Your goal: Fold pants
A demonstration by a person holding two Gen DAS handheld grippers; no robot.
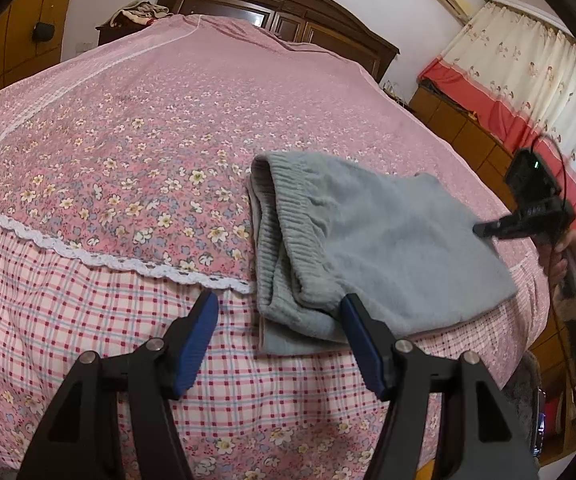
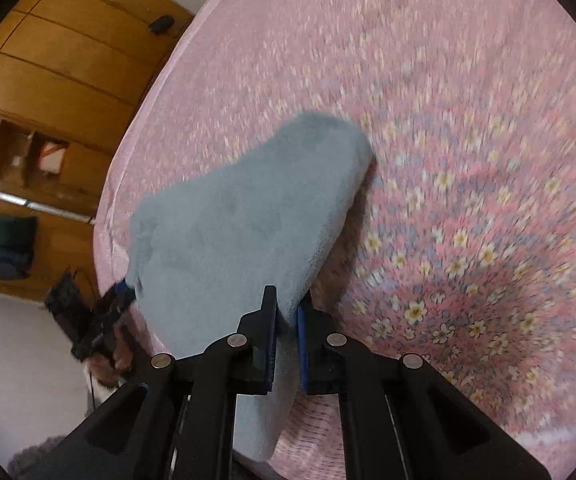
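Bedroom, floral bedspread (image 1: 136,128) | left tongs (image 1: 278,304) spread | right tongs (image 2: 286,312) pinching pants (image 2: 240,216)

open bedspread (image 1: 148,128) left, pants (image 1: 388,240) right

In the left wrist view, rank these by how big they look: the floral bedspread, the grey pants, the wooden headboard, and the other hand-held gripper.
1. Floral bedspread
2. Grey pants
3. Wooden headboard, though it is farther off, so it may really be bigger than the pants
4. Right hand-held gripper
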